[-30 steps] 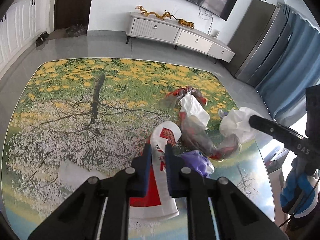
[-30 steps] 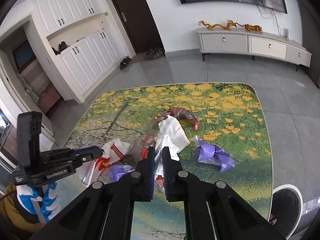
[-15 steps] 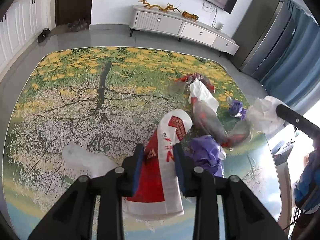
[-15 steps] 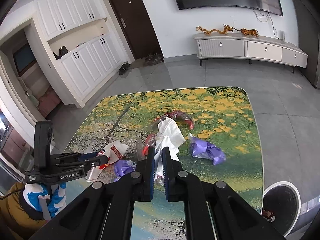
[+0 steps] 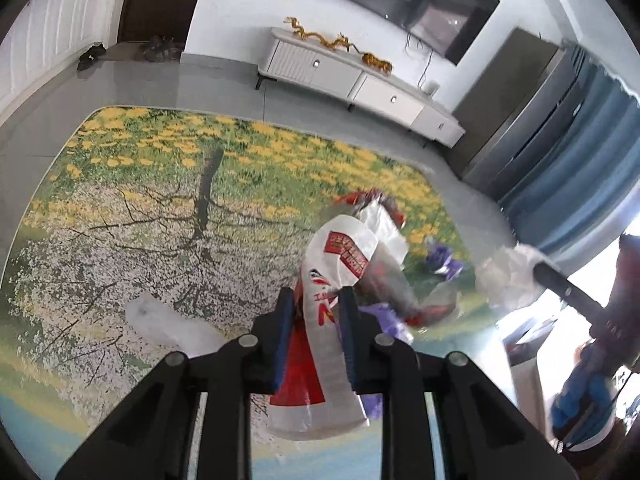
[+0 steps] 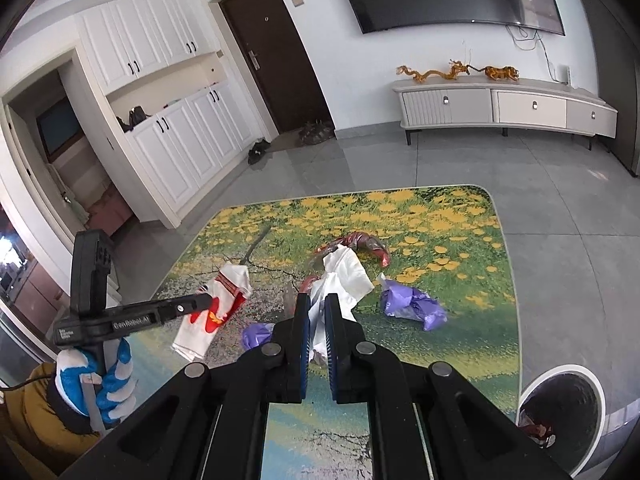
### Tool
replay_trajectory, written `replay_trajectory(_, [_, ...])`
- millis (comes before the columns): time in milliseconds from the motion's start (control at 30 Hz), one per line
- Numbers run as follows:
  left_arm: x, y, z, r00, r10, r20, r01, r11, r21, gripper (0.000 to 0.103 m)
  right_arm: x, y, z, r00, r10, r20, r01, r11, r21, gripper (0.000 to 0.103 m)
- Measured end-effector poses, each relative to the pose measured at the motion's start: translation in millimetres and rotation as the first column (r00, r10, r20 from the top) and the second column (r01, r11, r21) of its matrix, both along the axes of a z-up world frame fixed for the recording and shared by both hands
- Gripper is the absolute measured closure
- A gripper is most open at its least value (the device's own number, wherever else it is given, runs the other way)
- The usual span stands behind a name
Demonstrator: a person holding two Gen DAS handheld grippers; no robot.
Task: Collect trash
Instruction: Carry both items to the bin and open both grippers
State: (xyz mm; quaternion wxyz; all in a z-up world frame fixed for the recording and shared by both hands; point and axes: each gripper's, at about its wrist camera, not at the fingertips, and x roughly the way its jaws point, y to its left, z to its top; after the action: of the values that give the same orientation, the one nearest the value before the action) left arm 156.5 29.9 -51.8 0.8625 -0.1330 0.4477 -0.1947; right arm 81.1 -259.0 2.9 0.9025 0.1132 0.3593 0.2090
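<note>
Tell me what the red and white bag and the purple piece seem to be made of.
The red and white bag, hanging between the left gripper's jaws, looks like thin glossy plastic film: it drapes limply and carries printed lettering. The purple piece on the table seems to be crumpled plastic or foil wrap, with sharp shiny creases; which one is unclear.

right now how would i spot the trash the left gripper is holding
Look at the table with the yellow-flower print. Above its left side the left gripper holds a white and red printed plastic bag. The neighbours are plain white or purple; only it carries red lettering.
</note>
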Motion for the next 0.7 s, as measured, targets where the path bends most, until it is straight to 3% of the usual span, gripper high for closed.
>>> replay_trajectory(333, [-12.8, -14.3, 38.3, 0.999, -0.029, 0.017, 0.031, 0.992, -0.120, 0.082, -40.0, -70.0, 8.0, 0.992, -0.123, 0.042, 0.122, 0.992, 0.032, 0.096])
replay_trajectory(567, [-18.6, -97.8, 60.2, 0.981, -0.191, 0.031, 0.194, 0.972, -0.135, 0.082, -77.8, -148.5, -12.1, 0.958, -0.286, 0.019, 0.286, 0.958, 0.011, 0.096])
replay_trajectory(700, [-15.9, -179.3, 60.0, 0.948, -0.319, 0.016, 0.317, 0.937, -0.147, 0.082, -93.1, -193.7, -35.6, 0.927, -0.374, -0.027, 0.374, 0.927, 0.015, 0.095])
